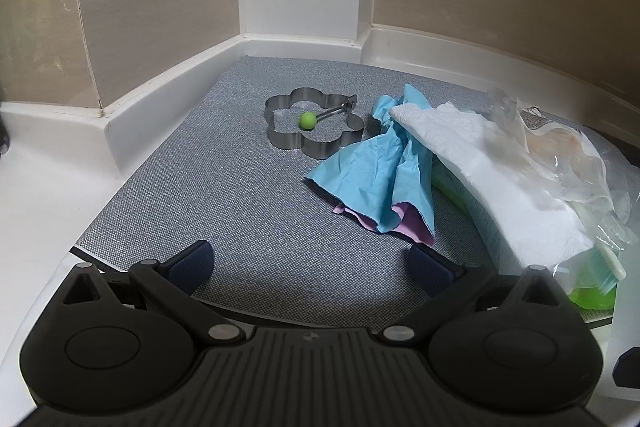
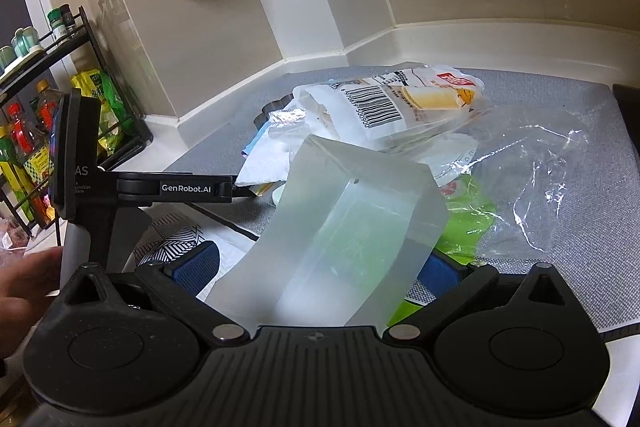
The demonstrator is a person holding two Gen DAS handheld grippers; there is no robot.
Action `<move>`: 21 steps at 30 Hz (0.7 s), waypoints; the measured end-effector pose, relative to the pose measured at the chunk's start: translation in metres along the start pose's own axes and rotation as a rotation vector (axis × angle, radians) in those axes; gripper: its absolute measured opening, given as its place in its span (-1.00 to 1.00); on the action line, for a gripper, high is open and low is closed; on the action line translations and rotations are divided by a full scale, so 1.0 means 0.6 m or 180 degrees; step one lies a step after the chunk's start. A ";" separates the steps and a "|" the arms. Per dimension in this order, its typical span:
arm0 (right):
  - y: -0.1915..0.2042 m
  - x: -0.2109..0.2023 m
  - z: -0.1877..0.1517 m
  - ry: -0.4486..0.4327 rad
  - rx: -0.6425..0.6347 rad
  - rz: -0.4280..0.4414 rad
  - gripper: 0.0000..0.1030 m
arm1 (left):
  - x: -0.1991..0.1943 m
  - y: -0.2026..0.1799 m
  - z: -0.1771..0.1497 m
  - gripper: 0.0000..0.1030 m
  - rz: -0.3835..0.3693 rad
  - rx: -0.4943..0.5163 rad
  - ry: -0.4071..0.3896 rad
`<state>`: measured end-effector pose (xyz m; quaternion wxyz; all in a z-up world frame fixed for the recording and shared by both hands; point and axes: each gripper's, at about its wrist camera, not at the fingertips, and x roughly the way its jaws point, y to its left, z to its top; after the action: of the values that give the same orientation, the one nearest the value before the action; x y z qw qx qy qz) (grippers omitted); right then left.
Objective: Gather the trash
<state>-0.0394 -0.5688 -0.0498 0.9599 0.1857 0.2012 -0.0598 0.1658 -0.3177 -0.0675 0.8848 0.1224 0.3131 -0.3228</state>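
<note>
My left gripper [image 1: 310, 263] is open and empty, low over the grey mat [image 1: 224, 187]. Ahead of it to the right lie crumpled blue and pink paper [image 1: 376, 179], a white paper towel [image 1: 492, 179] and clear plastic wrappers [image 1: 568, 155]. My right gripper [image 2: 320, 267] is shut on a frosted translucent plastic box [image 2: 336, 227] and holds it tilted above the mat. Beyond the box lie a printed food wrapper with a barcode [image 2: 392, 107], a clear plastic bag [image 2: 548, 171], green packaging [image 2: 468, 219] and the white paper towel [image 2: 268, 163].
A metal flower-shaped ring with a green knob [image 1: 314, 127] lies on the mat near the back corner. White raised ledges [image 1: 168, 95] border the mat. In the right wrist view a black rack with bottles [image 2: 36, 131] stands at the left, and the left gripper's body [image 2: 120, 187] is beside it.
</note>
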 end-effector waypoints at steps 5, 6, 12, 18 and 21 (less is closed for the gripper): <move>0.000 0.000 0.000 -0.0001 0.0000 -0.0001 1.00 | 0.000 0.000 0.000 1.00 0.0002 0.0000 0.0001; 0.000 -0.001 0.000 0.0000 -0.0002 -0.0002 1.00 | -0.001 0.000 -0.001 1.00 0.0002 0.0000 0.0001; 0.001 0.000 0.000 0.0004 -0.0014 -0.0006 1.00 | 0.000 0.000 0.000 1.00 0.0004 0.0000 0.0003; 0.005 0.002 -0.001 0.0023 -0.0052 -0.0014 1.00 | 0.001 0.000 -0.001 1.00 0.0005 0.0000 0.0004; 0.007 0.003 0.000 0.0034 -0.0077 -0.0013 1.00 | 0.001 0.000 0.000 1.00 0.0005 0.0000 0.0004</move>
<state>-0.0368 -0.5651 -0.0493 0.9609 0.1740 0.2073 -0.0584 0.1659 -0.3179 -0.0681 0.8848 0.1228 0.3135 -0.3220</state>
